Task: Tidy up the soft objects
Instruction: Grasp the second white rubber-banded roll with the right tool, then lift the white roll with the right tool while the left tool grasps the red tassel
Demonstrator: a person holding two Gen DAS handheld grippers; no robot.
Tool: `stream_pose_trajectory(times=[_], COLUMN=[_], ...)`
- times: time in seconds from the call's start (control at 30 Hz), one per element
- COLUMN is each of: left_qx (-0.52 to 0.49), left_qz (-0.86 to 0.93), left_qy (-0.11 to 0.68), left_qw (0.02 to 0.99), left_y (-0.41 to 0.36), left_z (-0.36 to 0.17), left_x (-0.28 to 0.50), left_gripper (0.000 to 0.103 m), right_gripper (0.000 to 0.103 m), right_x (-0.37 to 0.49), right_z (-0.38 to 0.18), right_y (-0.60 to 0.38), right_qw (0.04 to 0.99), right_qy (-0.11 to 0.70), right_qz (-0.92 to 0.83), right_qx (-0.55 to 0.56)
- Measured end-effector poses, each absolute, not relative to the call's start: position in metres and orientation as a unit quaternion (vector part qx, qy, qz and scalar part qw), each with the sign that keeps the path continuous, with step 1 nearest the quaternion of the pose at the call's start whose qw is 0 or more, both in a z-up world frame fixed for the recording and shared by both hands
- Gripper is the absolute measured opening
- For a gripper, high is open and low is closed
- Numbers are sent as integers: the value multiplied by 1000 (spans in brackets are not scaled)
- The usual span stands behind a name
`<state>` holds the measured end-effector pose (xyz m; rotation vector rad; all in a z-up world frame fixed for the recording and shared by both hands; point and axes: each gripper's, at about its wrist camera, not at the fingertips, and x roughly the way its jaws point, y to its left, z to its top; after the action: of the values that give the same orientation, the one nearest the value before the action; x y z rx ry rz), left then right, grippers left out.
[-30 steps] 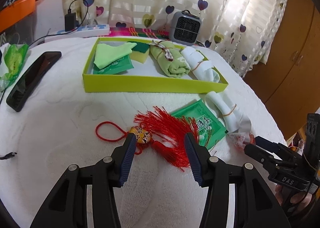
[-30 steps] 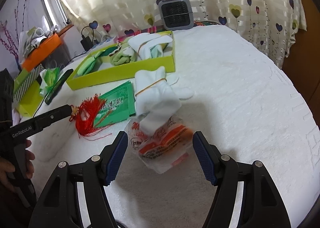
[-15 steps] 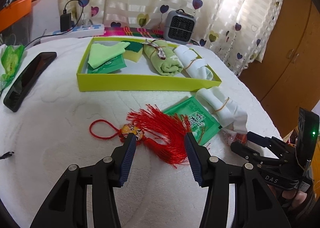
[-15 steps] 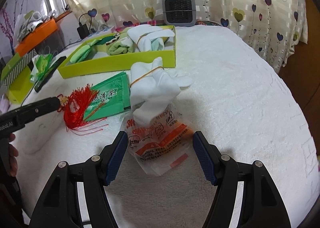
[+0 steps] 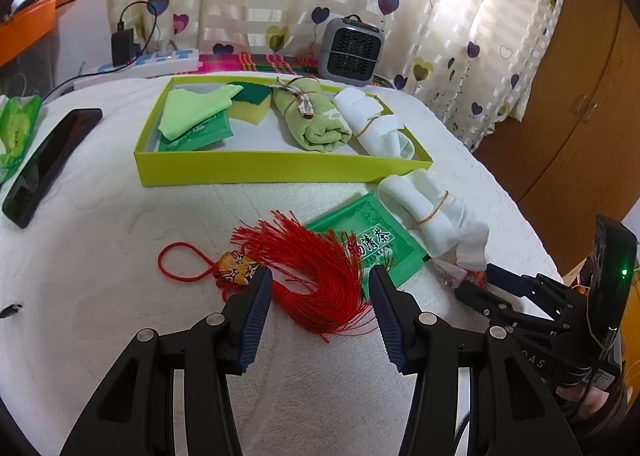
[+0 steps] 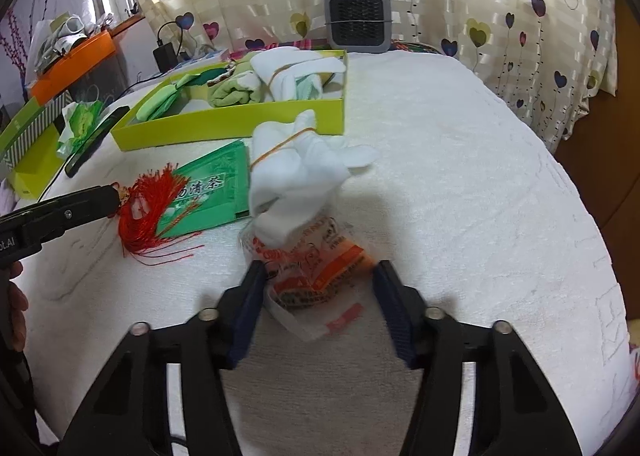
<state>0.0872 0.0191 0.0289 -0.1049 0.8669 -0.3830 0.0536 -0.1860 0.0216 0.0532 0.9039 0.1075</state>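
White towelling covers the tabletop (image 5: 120, 336), on which the lime-green tray (image 5: 256, 171) is seen already loaded with rolled cloths. Just ahead of the left claw (image 5: 318, 292), whose jaws are spread wide and empty, the red tassel (image 5: 316, 276) is laid, its strands running toward the jaws. The plastic packet (image 6: 316, 276) is framed between the wide, empty jaws of the right claw (image 6: 318, 288).

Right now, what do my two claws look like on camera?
Both match: black angular linkage arms with silver pivot pins, and dark blue ribbed pads on the fingers. The left claw carries white "AI" lettering on its side, the right claw white "DAS" lettering and a green indicator light.
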Motion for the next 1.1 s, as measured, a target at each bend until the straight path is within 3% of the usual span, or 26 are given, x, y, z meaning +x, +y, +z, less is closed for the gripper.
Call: stream_pose_trajectory(times=[0.37,0.87,0.97,1.1], left_qx=[-38,3,-16,-33], left_qz=[-182,-173,-166,-144], left_qy=[422,451,456,457], left_qw=[888,875,874,877], left_y=[14,9,13,20], left_z=[28,13,12,12], left_x=[86,84,89,94], left_gripper=[49,49,49,49], right_gripper=[27,25,25,25], right_x=[51,43,39,37], right_z=[23,28,31,37], right_y=[-199,-220,-208,-214], right_qw=[899,897,910,910], right_qy=[432,426,414,415], right_qz=[62,78,-17,3], right_qx=[44,94,-21,0])
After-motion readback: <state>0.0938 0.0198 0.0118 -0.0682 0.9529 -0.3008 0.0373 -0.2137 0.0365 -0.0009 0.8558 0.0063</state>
